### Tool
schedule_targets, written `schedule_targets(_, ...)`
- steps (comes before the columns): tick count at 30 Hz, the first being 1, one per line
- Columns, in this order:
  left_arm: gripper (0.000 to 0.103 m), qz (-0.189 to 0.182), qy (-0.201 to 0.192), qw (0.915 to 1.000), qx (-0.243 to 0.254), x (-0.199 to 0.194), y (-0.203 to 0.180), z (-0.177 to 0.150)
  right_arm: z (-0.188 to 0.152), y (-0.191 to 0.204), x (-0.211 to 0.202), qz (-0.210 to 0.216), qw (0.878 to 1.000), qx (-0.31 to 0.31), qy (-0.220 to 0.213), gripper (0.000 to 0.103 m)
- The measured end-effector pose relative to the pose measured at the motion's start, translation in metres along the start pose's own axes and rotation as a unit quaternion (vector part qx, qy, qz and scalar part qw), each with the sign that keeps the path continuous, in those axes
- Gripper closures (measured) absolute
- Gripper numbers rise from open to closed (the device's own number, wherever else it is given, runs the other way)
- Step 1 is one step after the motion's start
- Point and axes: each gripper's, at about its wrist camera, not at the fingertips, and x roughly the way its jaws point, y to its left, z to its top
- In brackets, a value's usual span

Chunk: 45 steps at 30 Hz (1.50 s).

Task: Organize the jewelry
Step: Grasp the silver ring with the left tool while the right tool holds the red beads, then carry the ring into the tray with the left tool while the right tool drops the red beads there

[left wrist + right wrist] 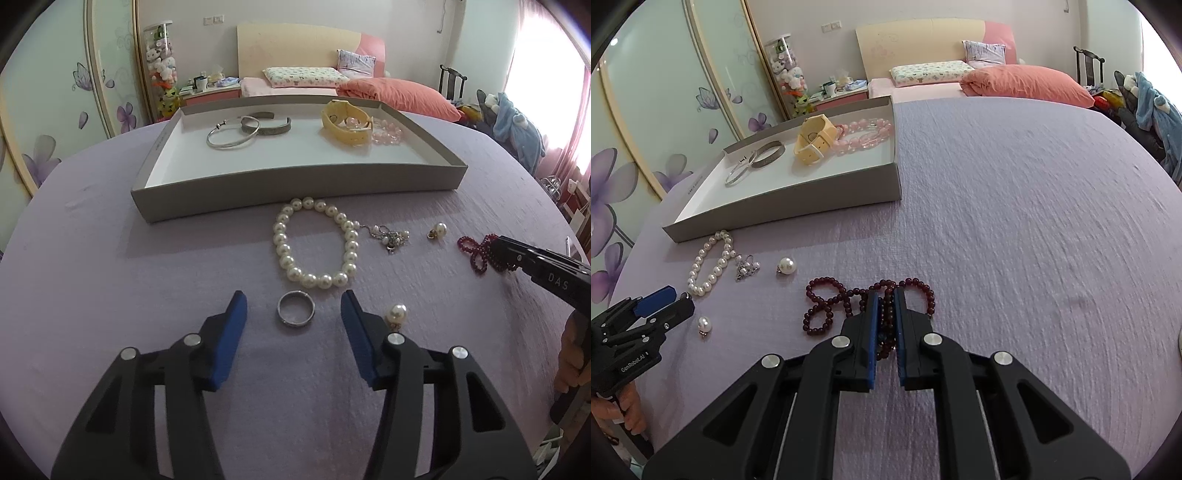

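White letters "DAS" stand on the black body of the right gripper [517, 260], at the right of the purple cloth. "GenRobot.AI" is printed in white on the side of the left gripper [674, 297], near the left edge. The small print on the grey tray's [783, 210] left wall is too tiny to read.

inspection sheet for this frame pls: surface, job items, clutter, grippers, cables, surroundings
Surface: lilac bedspread, lightly wrinkled.
Job's things: grey tray holds silver bangles, yellow watch, pink bead bracelet. Outside it: pearl bracelet, silver ring, two pearl earrings, small charm cluster, dark red beads.
Clutter: nothing seen.
Grippers: left gripper open around the ring; right gripper shut on the red beads.
Cables: nothing seen.
Surroundings: pillows, wardrobe.
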Motion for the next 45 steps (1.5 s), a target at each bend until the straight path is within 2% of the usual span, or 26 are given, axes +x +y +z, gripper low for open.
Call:
schedule_targets(7, 0.062, 0.016, 0.0, 0.9999, 0.003, 0.002, -0.002, 0.003, 0.0, -0.001, -0.001, 0.002, 1.0, 0.002, 0.0, 0.094)
schedule_targets(10, 0.074, 0.024, 0.0, 0.9997, 0.004, 0.002, -0.002, 0.003, 0.0, -0.002, -0.001, 0.002, 1.0, 0.002, 0.0, 0.094)
schedule_targets(11, 0.081, 0.024, -0.001, 0.9997, 0.005, 0.002, -0.003, 0.004, 0.0, -0.002, -0.001, 0.002, 1.0, 0.002, 0.0, 0.094)
schedule_targets(26, 0.081, 0.026, -0.005, 0.9996, -0.014, 0.002, 0.006, 0.006, -0.001, -0.002, -0.002, 0.004, 1.0, 0.003, 0.0, 0.094)
schedule_targets(37, 0.081, 0.049, -0.023, 0.997, -0.056, -0.006, 0.04, 0.009, 0.0, 0.002, -0.002, 0.003, 1.0, 0.0, -0.002, 0.094)
schedule_targets(45, 0.081, 0.053, -0.045, 0.9951, -0.07, -0.016, 0.053, 0.013, 0.003, 0.02, -0.017, 0.022, 0.999, -0.021, -0.032, 0.094)
